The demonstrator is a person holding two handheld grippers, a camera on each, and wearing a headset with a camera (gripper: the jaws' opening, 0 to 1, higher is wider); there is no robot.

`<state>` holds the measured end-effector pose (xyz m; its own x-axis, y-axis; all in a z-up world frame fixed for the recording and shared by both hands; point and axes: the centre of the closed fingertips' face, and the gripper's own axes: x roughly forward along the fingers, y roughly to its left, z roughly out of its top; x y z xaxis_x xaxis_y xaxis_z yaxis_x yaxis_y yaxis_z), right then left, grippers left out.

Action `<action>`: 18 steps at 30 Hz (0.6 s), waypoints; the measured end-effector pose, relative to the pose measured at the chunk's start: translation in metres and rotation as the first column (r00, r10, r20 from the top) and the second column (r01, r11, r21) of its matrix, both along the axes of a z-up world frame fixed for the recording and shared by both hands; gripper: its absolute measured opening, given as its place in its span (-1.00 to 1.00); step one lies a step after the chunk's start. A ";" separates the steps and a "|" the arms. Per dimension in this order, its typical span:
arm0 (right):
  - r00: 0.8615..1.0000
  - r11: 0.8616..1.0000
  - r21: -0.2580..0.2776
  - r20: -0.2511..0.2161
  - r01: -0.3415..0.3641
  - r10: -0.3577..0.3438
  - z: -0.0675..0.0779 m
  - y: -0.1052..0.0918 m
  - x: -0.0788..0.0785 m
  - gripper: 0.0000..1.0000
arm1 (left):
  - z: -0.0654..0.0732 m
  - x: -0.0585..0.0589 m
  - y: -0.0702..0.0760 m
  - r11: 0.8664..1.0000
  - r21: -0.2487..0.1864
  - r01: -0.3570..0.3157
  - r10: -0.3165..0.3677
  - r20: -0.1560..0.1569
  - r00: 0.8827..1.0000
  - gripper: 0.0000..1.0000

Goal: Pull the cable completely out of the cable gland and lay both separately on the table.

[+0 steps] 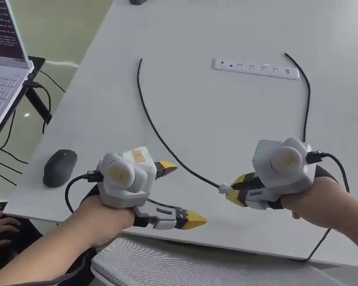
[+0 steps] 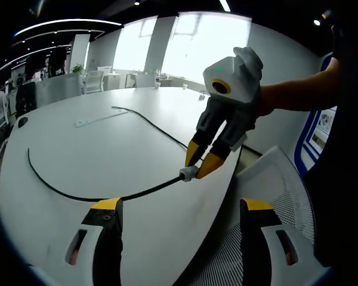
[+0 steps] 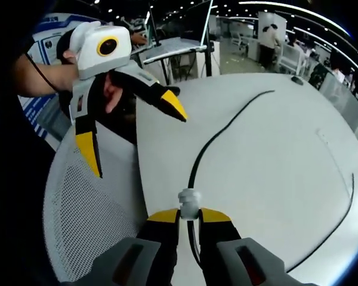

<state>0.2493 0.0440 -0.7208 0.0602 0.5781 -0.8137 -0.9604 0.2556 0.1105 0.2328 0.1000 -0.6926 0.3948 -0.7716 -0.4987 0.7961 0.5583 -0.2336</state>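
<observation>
A long black cable (image 1: 158,134) lies curved across the white table (image 1: 227,119), and its near end carries a small white cable gland (image 1: 225,189). My right gripper (image 1: 234,190) is shut on the gland, which pokes out just past its yellow tips (image 3: 190,215); a short stretch of cable runs back between the jaws. My left gripper (image 1: 182,194) hovers open near the table's front edge, left of the gland, with nothing between its jaws. In the left gripper view the gland (image 2: 188,173) sits ahead of my open left gripper (image 2: 180,205).
A white power strip (image 1: 256,68) with a black cord (image 1: 307,95) lies at the back right. A black mouse (image 1: 59,167) rests near the table's left edge, a laptop (image 1: 3,71) stands beyond it, and a mesh chair (image 1: 167,265) is below the front edge.
</observation>
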 end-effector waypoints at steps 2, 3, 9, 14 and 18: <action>1.000 1.000 -0.003 0.000 -0.022 0.022 0.002 0.000 -0.001 -0.87 | 0.001 0.001 -0.003 1.000 0.000 0.009 -0.009 0.006 1.000 0.61; 0.999 0.999 -0.005 0.000 -0.035 0.035 0.003 0.000 -0.003 -0.87 | 0.002 0.002 -0.006 1.000 0.000 0.014 -0.014 0.007 1.000 0.61; 0.996 0.996 -0.007 0.005 -0.085 0.085 0.010 -0.002 -0.006 -0.87 | 0.008 0.003 -0.016 0.999 -0.015 0.036 -0.036 0.013 0.999 0.56; 0.993 0.993 -0.005 0.014 -0.120 0.120 0.018 -0.004 -0.008 -0.87 | 0.007 0.004 -0.026 0.998 -0.019 0.057 -0.057 -0.003 0.998 0.48; 0.990 0.990 -0.003 0.019 -0.139 0.139 0.024 -0.006 -0.010 -0.87 | 0.009 0.005 -0.035 0.997 -0.023 0.075 -0.075 -0.004 0.997 0.38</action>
<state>0.2395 0.0383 -0.6969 -0.0047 0.5803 -0.8144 -0.9886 0.1199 0.0911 0.2381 0.0649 -0.6836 0.3333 -0.8103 -0.4821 0.8343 0.4916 -0.2494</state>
